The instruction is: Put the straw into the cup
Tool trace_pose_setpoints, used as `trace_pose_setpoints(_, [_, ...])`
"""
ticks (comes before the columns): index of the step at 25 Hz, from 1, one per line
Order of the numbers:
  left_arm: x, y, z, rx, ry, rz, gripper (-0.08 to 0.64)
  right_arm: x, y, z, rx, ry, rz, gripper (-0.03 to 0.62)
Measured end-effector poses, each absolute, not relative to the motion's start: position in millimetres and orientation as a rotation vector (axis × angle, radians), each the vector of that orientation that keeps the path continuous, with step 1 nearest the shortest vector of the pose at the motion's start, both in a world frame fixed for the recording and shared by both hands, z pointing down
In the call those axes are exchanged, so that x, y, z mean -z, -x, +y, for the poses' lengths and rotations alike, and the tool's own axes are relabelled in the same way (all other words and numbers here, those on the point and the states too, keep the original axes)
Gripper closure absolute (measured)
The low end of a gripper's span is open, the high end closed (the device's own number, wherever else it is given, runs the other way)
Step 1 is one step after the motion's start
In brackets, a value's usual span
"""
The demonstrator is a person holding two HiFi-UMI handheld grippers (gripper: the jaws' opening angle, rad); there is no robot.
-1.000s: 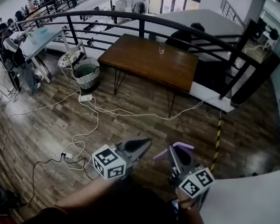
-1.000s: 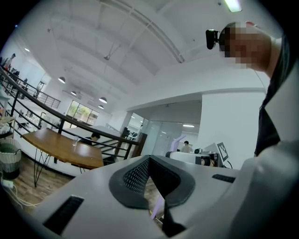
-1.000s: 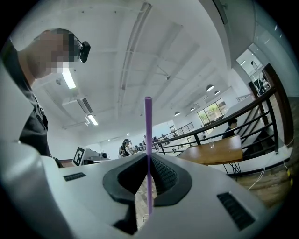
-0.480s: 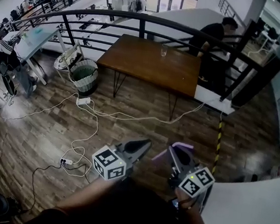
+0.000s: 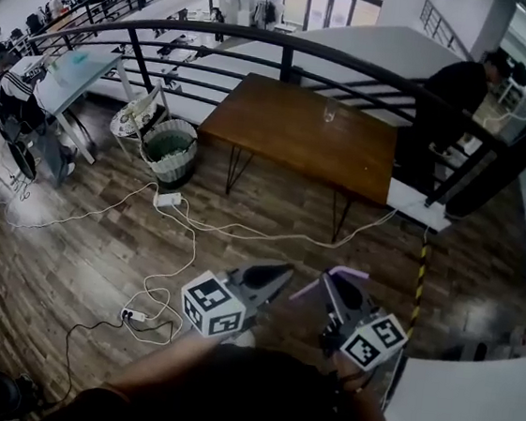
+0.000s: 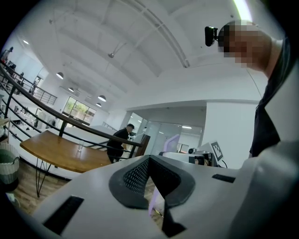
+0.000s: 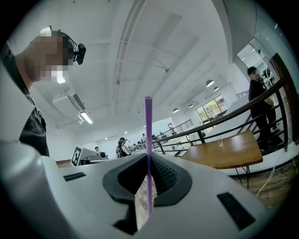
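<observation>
The person stands on the plank floor, well apart from the wooden table, with both grippers held out low in front of the body. The right gripper is clenched on a purple straw. Its ridged pads pinch the straw low on its length, so most of it rises upright above the jaws. Held that way, a long free end is left to go down into a cup without the jaws meeting the rim. The left gripper has its jaws pressed together with nothing gripped. A lilac strip shows through the gap under its pads, probably the straw's other end beyond it, though whether it touches cannot be told. This gripper seems to be carried as a spare, perhaps to steady the cup later. The glass cup stands alone and upright near the middle of the table's far edge, just before the black railing, and looks empty. The task looks barely begun: the straw is in hand but the cup is far out of reach, so the next step calls for walking over. White cables trail across the floor between the person and the table and could catch a foot. A wicker basket sits beside the table's left end, and a person in black stands past its right end
</observation>
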State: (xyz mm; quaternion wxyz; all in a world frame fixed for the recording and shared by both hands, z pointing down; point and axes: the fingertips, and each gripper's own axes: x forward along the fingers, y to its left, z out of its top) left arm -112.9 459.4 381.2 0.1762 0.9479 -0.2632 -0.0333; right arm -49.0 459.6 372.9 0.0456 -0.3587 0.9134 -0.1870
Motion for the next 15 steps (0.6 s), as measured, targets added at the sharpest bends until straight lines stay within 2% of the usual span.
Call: trace_pose_setpoints(15, [-398,142,421,0.058,-2.646,-0.736,0.549,-392,77,417,0.671,1.087,2.771,0.561])
